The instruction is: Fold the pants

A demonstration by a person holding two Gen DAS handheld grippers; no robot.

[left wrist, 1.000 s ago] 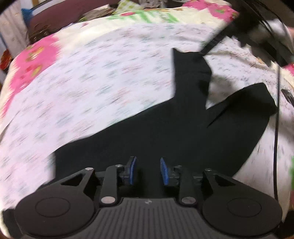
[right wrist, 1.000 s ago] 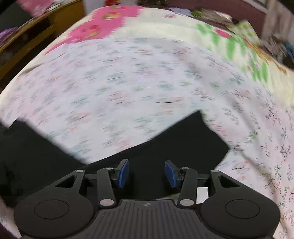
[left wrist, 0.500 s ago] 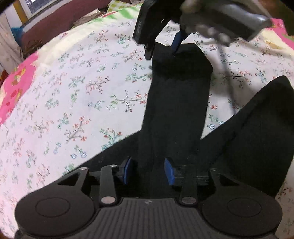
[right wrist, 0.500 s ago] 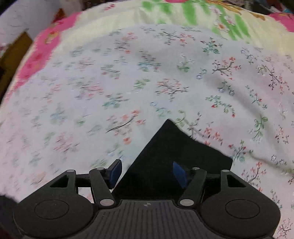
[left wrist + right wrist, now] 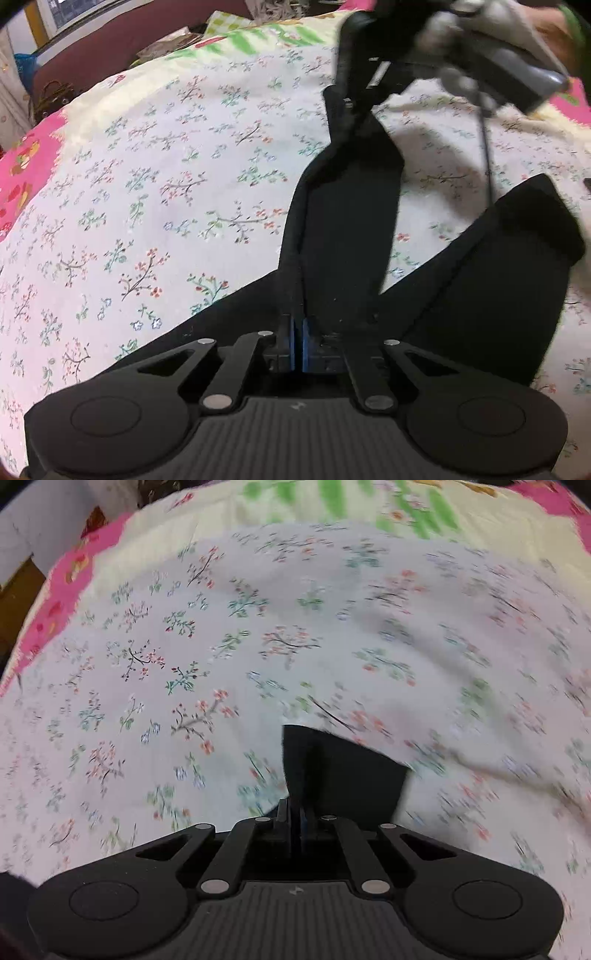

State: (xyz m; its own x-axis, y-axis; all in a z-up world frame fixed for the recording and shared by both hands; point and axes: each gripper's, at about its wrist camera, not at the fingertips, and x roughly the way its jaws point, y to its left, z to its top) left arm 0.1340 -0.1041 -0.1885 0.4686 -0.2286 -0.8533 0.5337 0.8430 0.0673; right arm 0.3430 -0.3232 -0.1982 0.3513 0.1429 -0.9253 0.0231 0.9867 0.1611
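Black pants (image 5: 351,229) lie on a floral bedsheet (image 5: 166,177). In the left wrist view my left gripper (image 5: 297,345) is shut on the near end of one leg, which is lifted into a raised strip. The other leg (image 5: 491,280) lies flat to the right. My right gripper (image 5: 354,88) shows at the top of that view, holding the far cuff of the raised leg. In the right wrist view the right gripper (image 5: 295,823) is shut on the black cuff (image 5: 343,775), which stands up off the sheet.
The sheet has a pink border (image 5: 22,170) at the left and a green-striped band (image 5: 258,37) at the far side. A dark headboard and clutter (image 5: 92,62) lie beyond the bed. A black cable (image 5: 487,147) hangs from the right gripper.
Both grippers have closed on the pant leg, left at the near end and right at the cuff. The leg has risen off the sheet into a taut ridge.
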